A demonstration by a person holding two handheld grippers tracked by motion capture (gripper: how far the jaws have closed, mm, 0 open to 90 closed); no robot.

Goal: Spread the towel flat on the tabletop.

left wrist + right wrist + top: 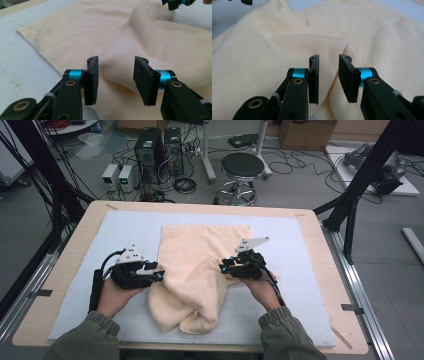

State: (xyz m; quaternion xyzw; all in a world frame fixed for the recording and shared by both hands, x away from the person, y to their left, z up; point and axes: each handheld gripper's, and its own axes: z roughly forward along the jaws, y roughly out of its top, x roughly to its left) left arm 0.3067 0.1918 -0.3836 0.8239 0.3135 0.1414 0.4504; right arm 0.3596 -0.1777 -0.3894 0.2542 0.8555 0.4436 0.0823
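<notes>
Plainly soft, light and floppy, the towel (200, 275) lies half-folded on the worktop (75, 235), best pinched at an edge or corner, between left tongs (115, 80) and right tongs (329, 78), both open, gripping nothing.

Even, soft overhead light in the high view, no glare; tabletop (310, 245) evenly lit, floor behind dimmer, whole frame slightly soft and low-res. Faint shadow under the cream towel (200, 270) folds. Both gripper views bright: towel pile washed out and blurred farther off, near tongs sharp, dark shadow patch on cloth between the jaws. Mild wide-angle stretch at edges.
</notes>
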